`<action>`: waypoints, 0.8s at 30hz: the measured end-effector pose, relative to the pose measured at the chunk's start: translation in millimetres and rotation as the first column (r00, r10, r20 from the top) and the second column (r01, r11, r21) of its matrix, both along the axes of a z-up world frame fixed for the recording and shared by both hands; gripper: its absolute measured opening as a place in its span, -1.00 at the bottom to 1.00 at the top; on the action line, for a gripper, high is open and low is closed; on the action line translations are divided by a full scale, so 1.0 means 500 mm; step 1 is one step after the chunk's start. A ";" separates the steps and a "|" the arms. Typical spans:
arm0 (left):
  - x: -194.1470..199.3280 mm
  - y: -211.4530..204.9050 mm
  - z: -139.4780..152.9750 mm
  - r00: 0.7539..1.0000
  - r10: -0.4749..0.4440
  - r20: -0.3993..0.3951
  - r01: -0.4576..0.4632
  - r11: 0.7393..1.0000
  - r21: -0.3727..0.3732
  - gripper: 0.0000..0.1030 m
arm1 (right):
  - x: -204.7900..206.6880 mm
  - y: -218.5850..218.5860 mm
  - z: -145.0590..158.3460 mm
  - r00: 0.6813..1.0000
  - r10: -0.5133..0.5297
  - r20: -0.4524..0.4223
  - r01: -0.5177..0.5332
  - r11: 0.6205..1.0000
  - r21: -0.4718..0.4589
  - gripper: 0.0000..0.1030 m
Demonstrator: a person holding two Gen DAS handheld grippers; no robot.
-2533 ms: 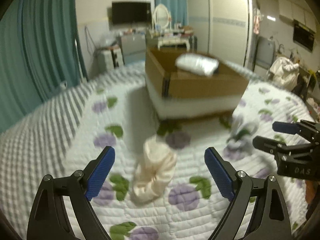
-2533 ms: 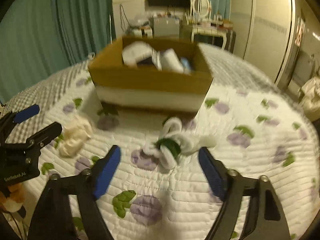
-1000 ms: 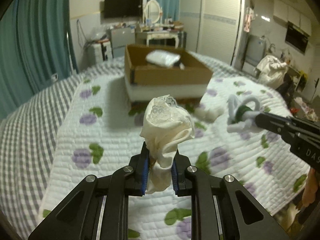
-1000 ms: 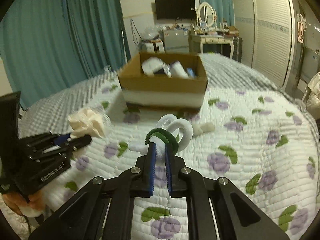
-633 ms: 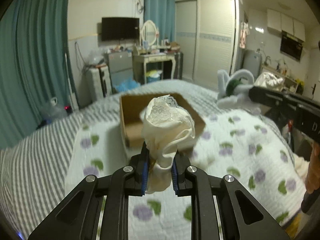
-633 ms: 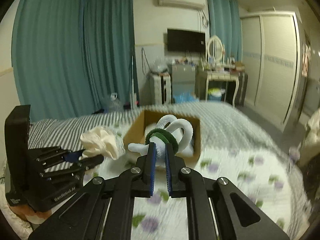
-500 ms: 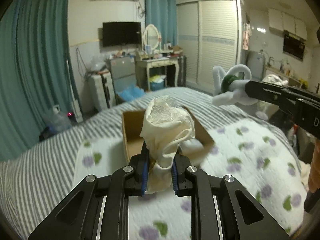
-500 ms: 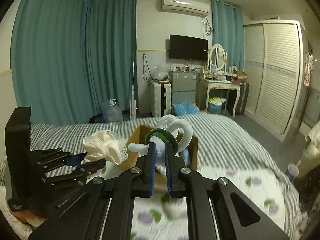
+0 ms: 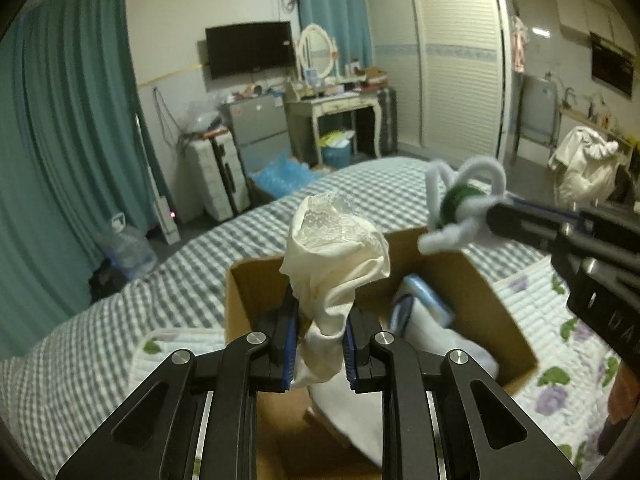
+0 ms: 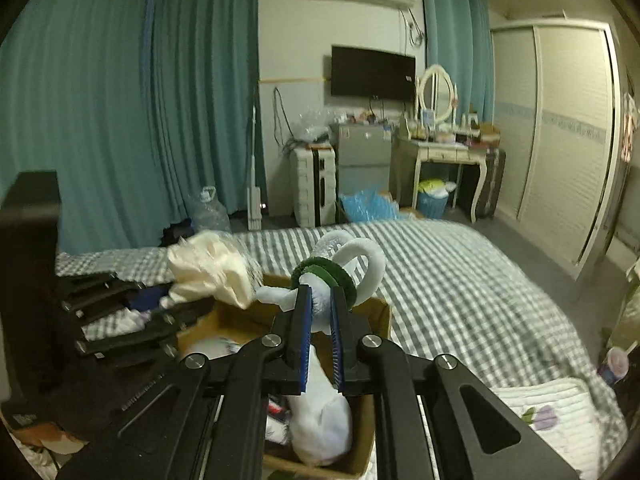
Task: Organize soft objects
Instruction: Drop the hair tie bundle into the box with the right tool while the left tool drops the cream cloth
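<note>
My left gripper (image 9: 319,330) is shut on a cream cloth bundle (image 9: 336,252) with a lacy top and holds it above the open cardboard box (image 9: 486,300). My right gripper (image 10: 319,320) is shut on a white and green fuzzy loop toy (image 10: 340,268), also above the box (image 10: 380,308). The toy shows at the right of the left wrist view (image 9: 460,208), and the cream bundle at the left of the right wrist view (image 10: 208,272). White soft items (image 9: 436,348) and a light blue one lie inside the box.
The box stands on a bed with a grey checked sheet (image 10: 460,272) and a floral quilt (image 9: 560,360). Beyond the bed are teal curtains (image 10: 120,120), a suitcase, a dressing table (image 10: 444,152), a wall TV and a white wardrobe.
Both grippers closed on their objects, lifted them off the quilt and carried them forward; they now hang over the box, closer than half a second ago.
</note>
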State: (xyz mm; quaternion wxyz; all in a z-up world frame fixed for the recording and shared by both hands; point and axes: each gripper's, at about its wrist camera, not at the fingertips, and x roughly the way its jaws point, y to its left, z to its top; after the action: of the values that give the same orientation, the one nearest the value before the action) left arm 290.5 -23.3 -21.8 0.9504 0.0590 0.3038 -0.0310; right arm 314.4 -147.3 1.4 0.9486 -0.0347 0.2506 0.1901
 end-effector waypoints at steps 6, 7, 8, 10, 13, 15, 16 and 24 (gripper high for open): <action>0.016 0.002 -0.027 1.000 0.000 0.004 0.000 1.000 0.001 -0.53 | 0.066 -0.014 -0.081 0.994 0.020 -0.106 -0.021 1.000 -0.004 -0.83; 0.016 -0.002 -0.028 1.000 0.003 -0.005 -0.002 1.000 0.013 -0.29 | 0.065 -0.016 -0.087 0.993 0.024 -0.116 -0.024 1.000 -0.003 -0.82; 0.013 -0.008 -0.027 1.000 0.009 -0.006 -0.009 1.000 0.029 0.08 | 0.062 -0.018 -0.087 0.993 0.022 -0.119 -0.022 1.000 -0.003 -0.78; -0.007 -0.016 -0.017 0.999 0.034 0.025 -0.036 0.998 0.060 0.56 | 0.046 -0.027 -0.075 0.994 -0.009 -0.105 0.008 1.000 -0.009 -0.57; -0.034 -0.014 0.017 0.998 0.051 0.044 -0.054 0.997 0.058 0.64 | 0.016 -0.050 -0.037 0.996 -0.039 -0.080 0.041 0.999 0.032 0.03; -0.065 -0.008 0.054 0.997 0.055 0.052 -0.057 0.997 0.042 0.64 | -0.013 -0.064 -0.005 0.997 -0.043 -0.066 0.046 0.998 0.041 0.03; -0.078 -0.005 0.074 0.996 0.057 0.064 -0.060 0.997 0.043 0.64 | -0.034 -0.070 0.025 0.997 -0.054 -0.046 0.056 0.998 0.034 0.03; -0.274 0.007 0.260 0.966 0.067 0.250 -0.072 0.997 0.010 0.78 | -0.233 -0.114 0.243 0.993 -0.062 0.097 0.060 0.998 0.028 0.17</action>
State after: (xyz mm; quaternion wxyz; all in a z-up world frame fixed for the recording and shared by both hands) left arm 153.7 -19.7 108.3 0.9810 0.0606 0.1838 0.0130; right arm 197.8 -204.1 122.7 0.9655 -0.0242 0.2024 0.1623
